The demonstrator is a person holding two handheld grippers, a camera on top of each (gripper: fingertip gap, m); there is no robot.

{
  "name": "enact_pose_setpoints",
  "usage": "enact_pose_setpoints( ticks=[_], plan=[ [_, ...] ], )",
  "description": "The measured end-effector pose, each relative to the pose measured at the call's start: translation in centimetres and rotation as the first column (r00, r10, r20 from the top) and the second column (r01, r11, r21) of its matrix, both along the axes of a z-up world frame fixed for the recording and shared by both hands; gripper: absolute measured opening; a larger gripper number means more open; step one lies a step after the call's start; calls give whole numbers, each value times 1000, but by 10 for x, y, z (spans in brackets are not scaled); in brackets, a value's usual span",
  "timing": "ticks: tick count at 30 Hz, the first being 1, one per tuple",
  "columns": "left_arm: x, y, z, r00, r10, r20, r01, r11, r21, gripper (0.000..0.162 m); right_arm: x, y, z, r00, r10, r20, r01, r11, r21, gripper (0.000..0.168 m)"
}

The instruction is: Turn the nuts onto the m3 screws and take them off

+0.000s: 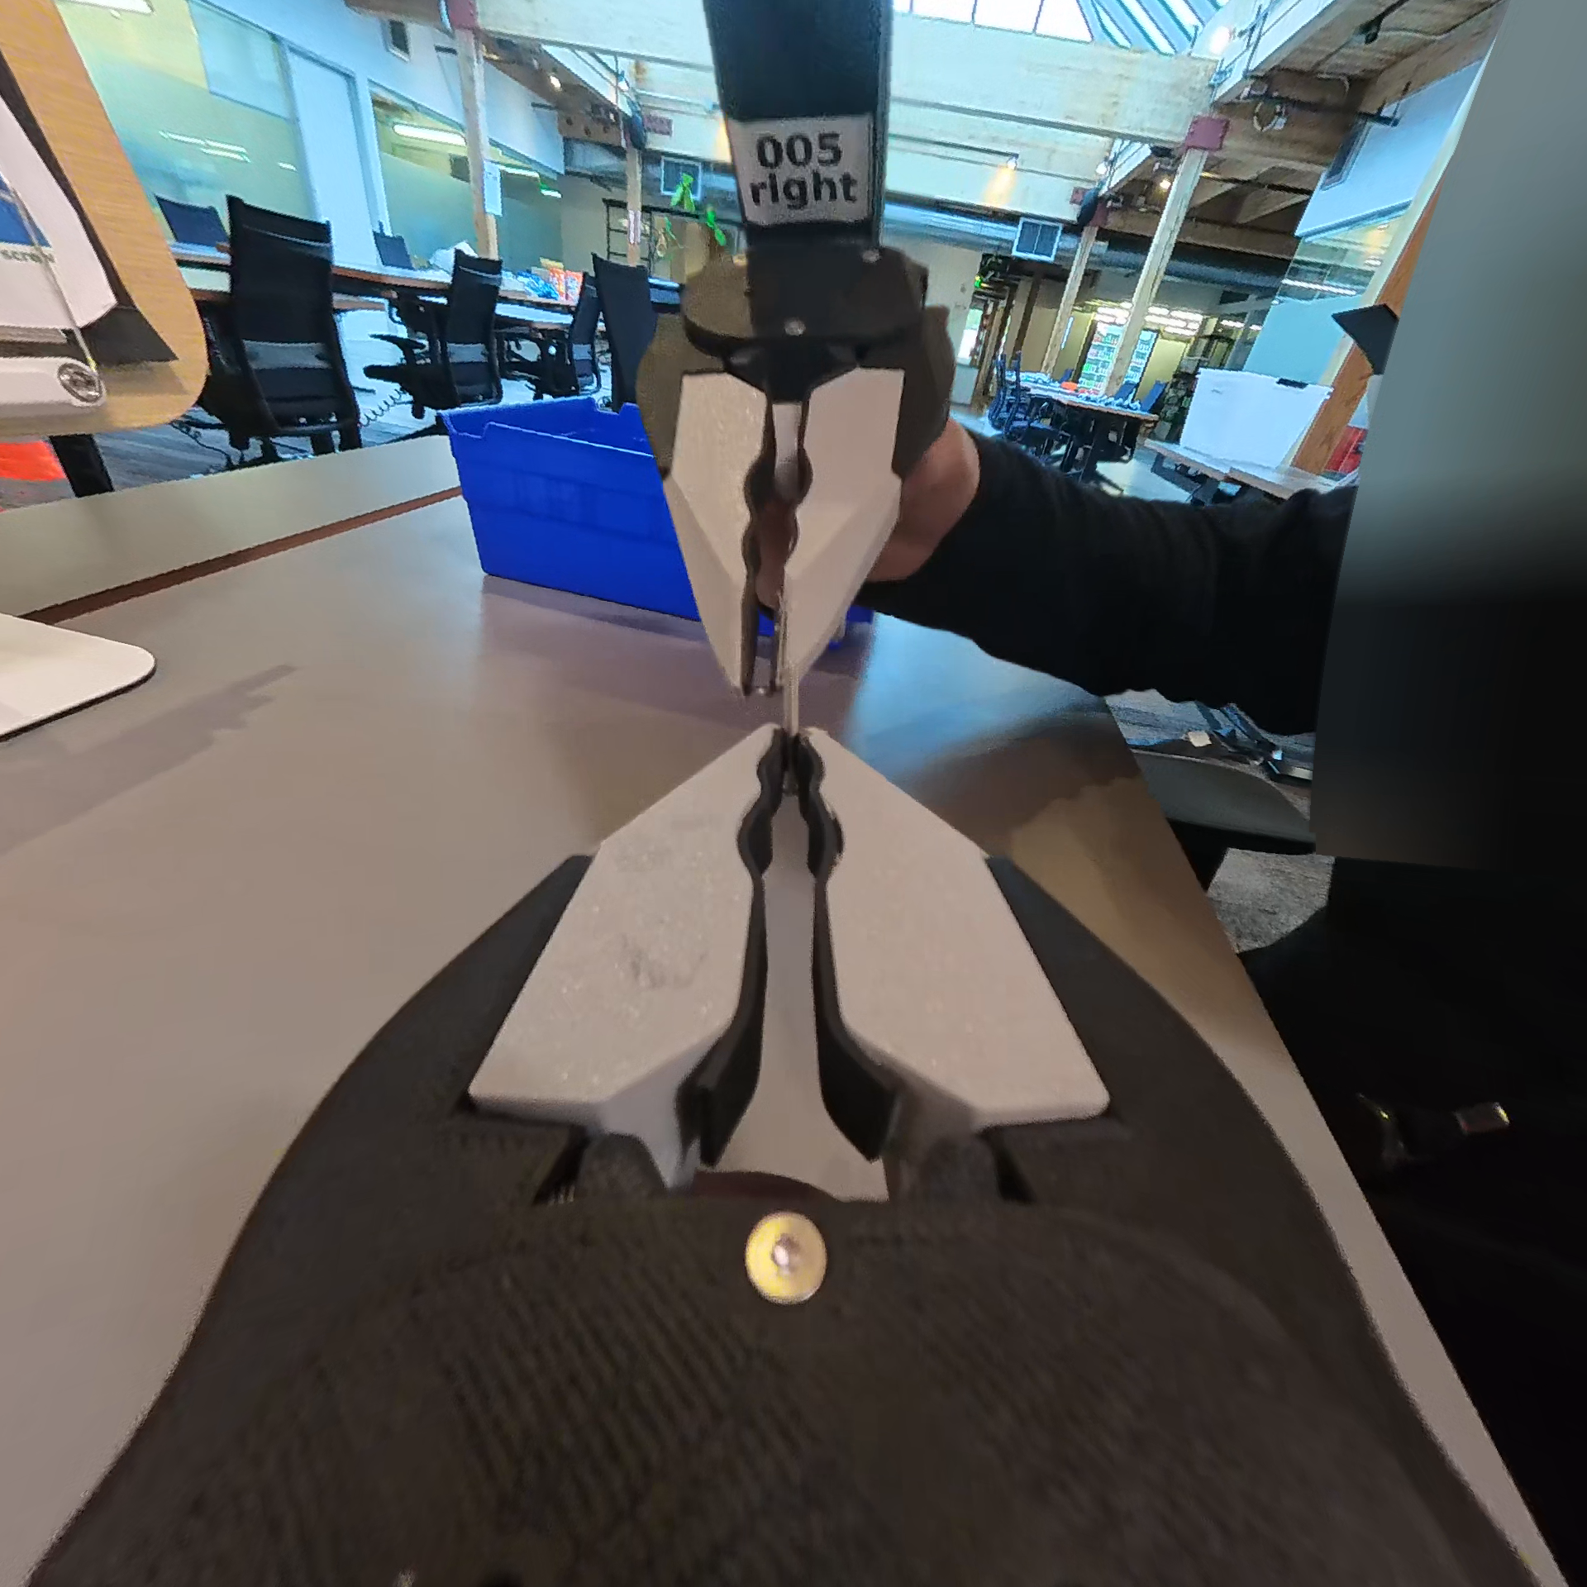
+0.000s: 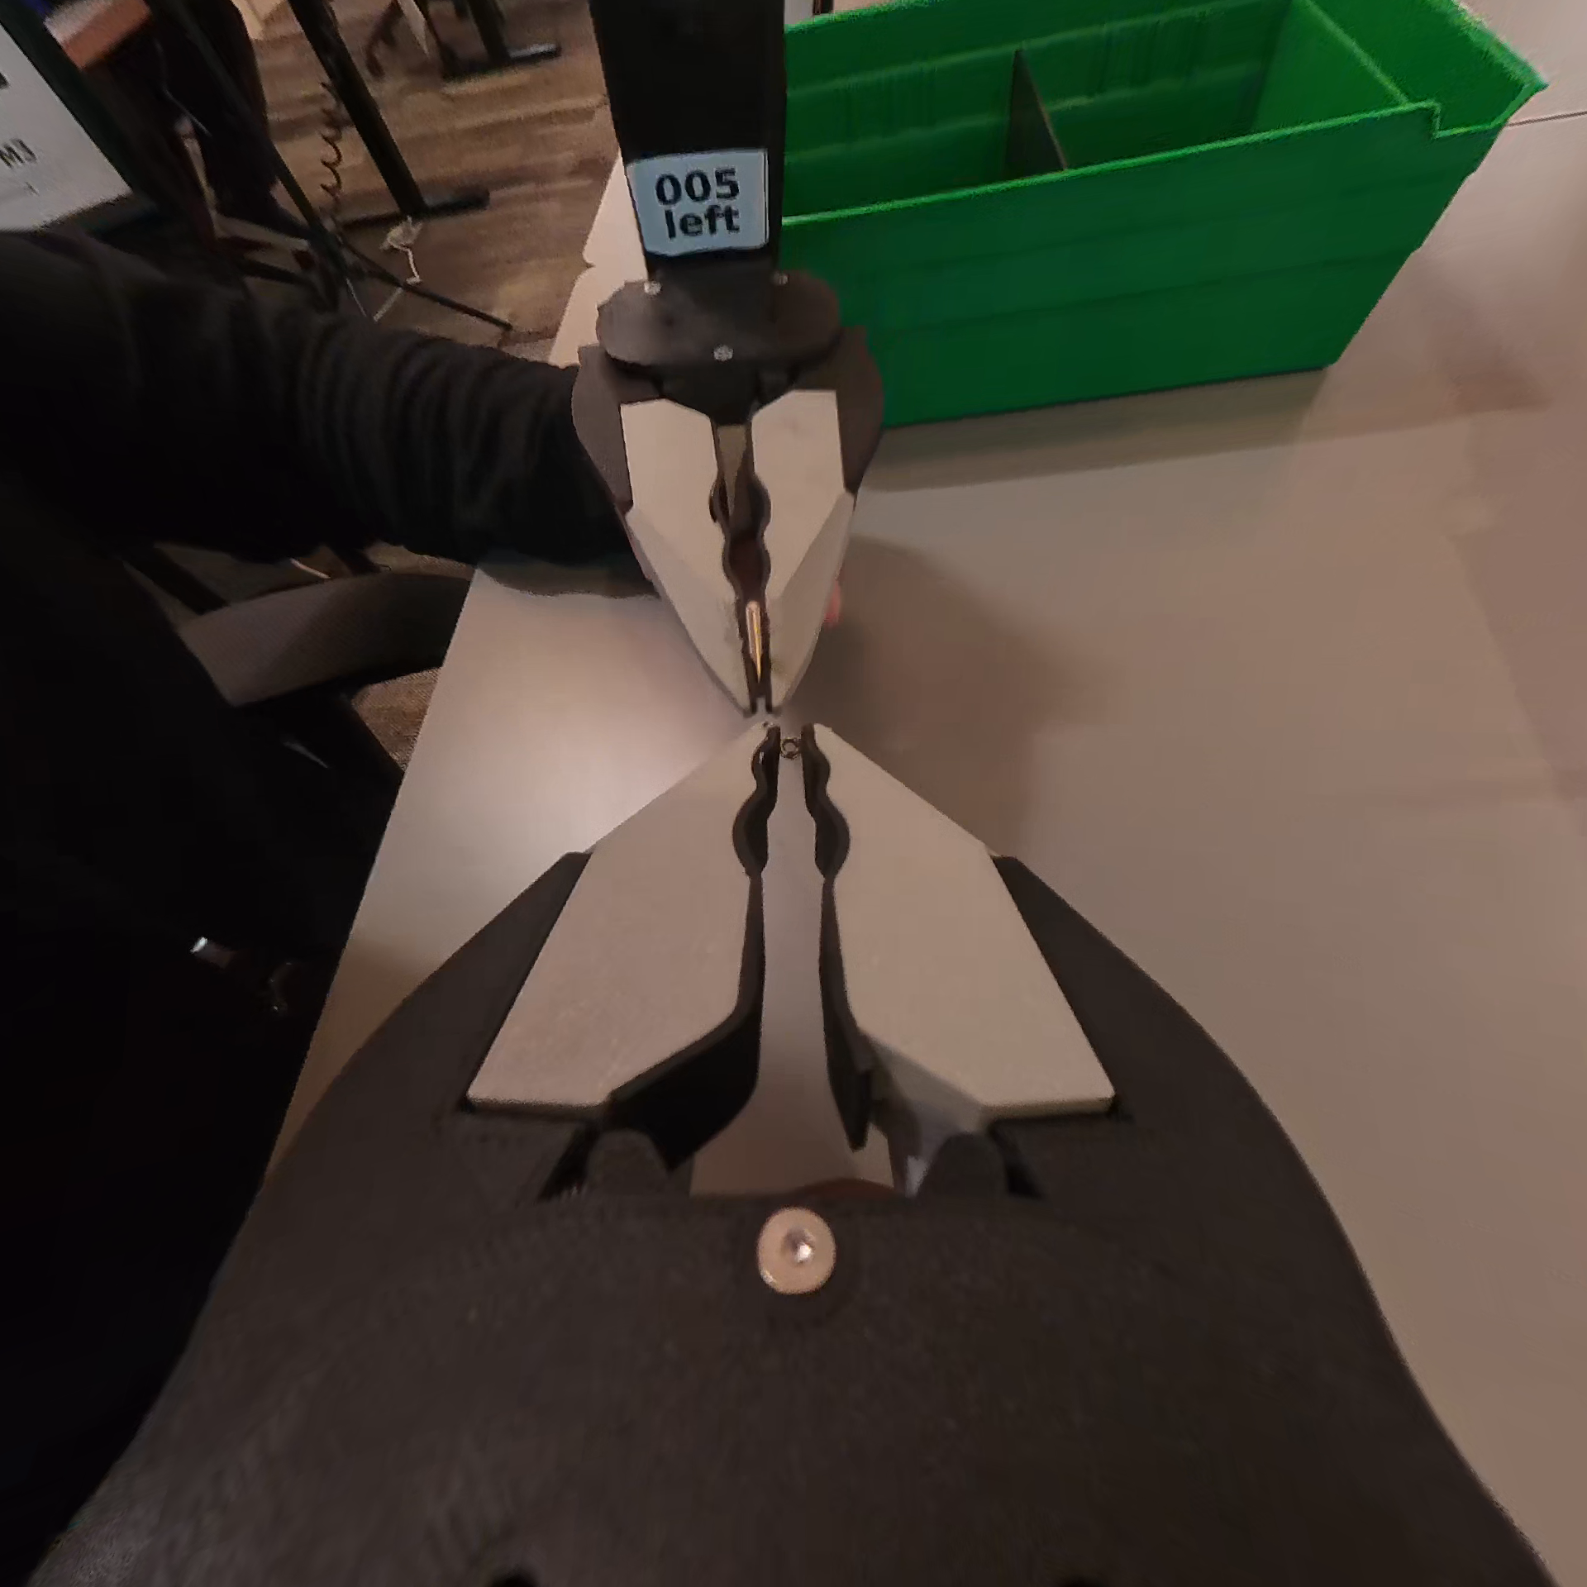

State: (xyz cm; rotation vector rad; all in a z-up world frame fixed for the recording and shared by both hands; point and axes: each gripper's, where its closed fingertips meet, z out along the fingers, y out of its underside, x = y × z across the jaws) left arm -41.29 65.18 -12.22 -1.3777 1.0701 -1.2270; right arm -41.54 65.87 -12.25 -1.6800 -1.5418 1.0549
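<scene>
My left gripper (image 1: 786,740) is shut on a thin silver M3 screw (image 1: 788,678) that sticks up from its fingertips. In the right wrist view the left gripper (image 2: 757,706) comes in from the top with the screw (image 2: 754,640) shining between its fingers. My right gripper (image 2: 788,737) is shut on a tiny dark nut (image 2: 790,749) at its tips. The two grippers meet tip to tip above the grey table (image 1: 258,859). The nut sits right beside the screw's lower end. In the left wrist view the right gripper (image 1: 764,687) points down at the screw.
A blue bin (image 1: 558,507) stands behind the right gripper. A green bin (image 2: 1116,283) with dividers stands behind the left gripper. A person's black sleeves (image 1: 1116,558) (image 2: 258,412) hold the grippers. A white monitor base (image 1: 51,670) lies at the left. The table edge (image 2: 412,816) is close.
</scene>
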Motion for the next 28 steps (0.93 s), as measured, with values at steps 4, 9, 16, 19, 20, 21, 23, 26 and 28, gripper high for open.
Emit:
enact_pose_setpoints(
  ticks=[4, 9, 16, 19, 20, 21, 23, 26, 28],
  plan=[
    [1, 0, -2, 1000, 5, -16, -5, 1000, 1, 0, -3, 3, 10, 1000, 7, -12, -7, 1000, -16, 2],
    [1, 3, -5, 999, 25, -35, -26, 1000, -11, 0, -9, -1, 26, 998, 43, -55, -47, 996, -76, 2],
    [1, 2, -2, 999, 27, -23, -28, 1000, -14, 0, -17, -2, 34, 993, 48, -109, -64, 987, -149, 2],
    [1, 1, 0, 1000, 24, -15, -24, 1000, -20, 0, -19, -2, 27, 995, 51, -87, -63, 987, -146, 2],
    [1, 1, 0, 1000, 23, -16, -24, 1000, -20, 0, -20, -2, 26, 996, 52, -75, -62, 988, -141, 2],
    [1, 0, 0, 1000, 23, -17, -24, 1000, -20, 0, -21, -3, 25, 996, 55, -66, -64, 989, -136, 2],
    [1, -1, -1, 1000, 20, -20, -20, 1000, -18, 0, -22, -4, 27, 997, 65, -50, -71, 990, -125, 2],
    [1, -1, 0, 1000, 23, -20, -23, 1000, -11, 0, -22, -4, 27, 997, 73, -18, -74, 992, -99, 2],
    [0, -1, 1, 1000, 25, -15, -25, 1000, -13, 0, -22, -5, 26, 997, 79, 8, -78, 993, -90, 2]
  ],
)
